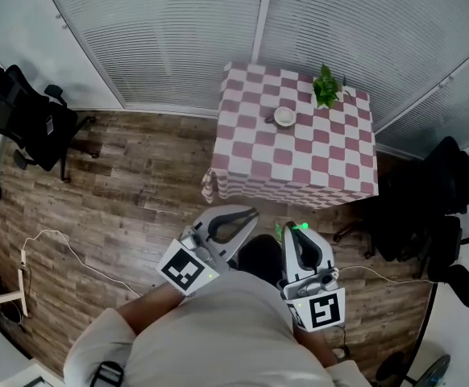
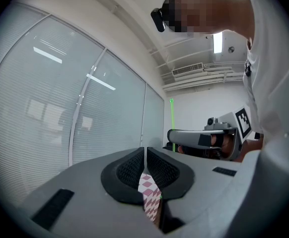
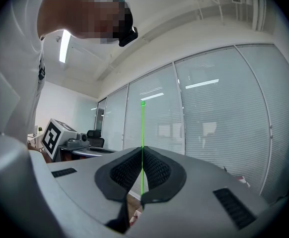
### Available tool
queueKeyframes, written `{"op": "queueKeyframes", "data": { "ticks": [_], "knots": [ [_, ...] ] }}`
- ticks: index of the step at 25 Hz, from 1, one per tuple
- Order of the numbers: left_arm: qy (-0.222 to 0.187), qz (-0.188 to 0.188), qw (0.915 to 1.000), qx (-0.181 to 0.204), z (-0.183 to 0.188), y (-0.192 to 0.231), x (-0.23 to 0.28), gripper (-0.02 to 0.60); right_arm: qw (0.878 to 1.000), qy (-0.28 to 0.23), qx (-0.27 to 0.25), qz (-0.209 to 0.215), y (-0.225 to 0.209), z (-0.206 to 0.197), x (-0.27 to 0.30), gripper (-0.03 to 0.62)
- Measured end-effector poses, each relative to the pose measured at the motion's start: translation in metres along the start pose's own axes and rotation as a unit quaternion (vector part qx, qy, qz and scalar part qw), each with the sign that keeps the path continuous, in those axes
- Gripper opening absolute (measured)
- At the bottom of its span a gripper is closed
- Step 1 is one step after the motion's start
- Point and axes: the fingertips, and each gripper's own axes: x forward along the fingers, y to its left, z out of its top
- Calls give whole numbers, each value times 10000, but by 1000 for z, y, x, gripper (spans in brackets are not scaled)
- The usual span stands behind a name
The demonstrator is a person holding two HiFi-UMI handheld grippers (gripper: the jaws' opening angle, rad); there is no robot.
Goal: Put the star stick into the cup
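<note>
A thin green star stick (image 3: 142, 133) stands upright between the pads of my right gripper (image 3: 142, 150), which is shut on it; its star tip points up toward the ceiling. In the head view the right gripper (image 1: 299, 229) is held close to the person's body, well short of the table, with the stick (image 1: 280, 231) showing green beside it. A small white cup (image 1: 284, 117) sits on the pink-and-white checkered table (image 1: 299, 164). My left gripper (image 1: 253, 213) hovers beside the right one, shut and holding nothing (image 2: 145, 150).
A potted green plant (image 1: 325, 85) stands at the table's far right corner. Black office chairs sit at the left (image 1: 25, 115) and right (image 1: 440, 208). A white cable (image 1: 57, 244) trails over the wooden floor. Glass walls with blinds close off the back.
</note>
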Motion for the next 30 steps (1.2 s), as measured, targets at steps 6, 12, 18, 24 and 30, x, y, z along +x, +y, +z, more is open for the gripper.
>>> {"op": "queueKeyframes", "data": {
  "ticks": [6,12,18,24,30],
  "knots": [
    [-41,18,10000,-89,3,5,0,44,9999,45,-157,36,-1,-3,3,32],
    [-13,-102,9999,-69,3,7,12,44,9998,15,-166,-60,-13,-3,7,32],
    [-29,-111,9999,-28,5,14,20,44,9998,-49,-167,-78,-22,-3,14,32],
    [13,-75,10000,-30,2,22,33,44,9998,-127,-134,-93,-37,-3,21,32],
    [65,-106,9999,14,-1,28,51,43,9998,-151,-85,-112,-55,-7,27,32]
  ]
}}
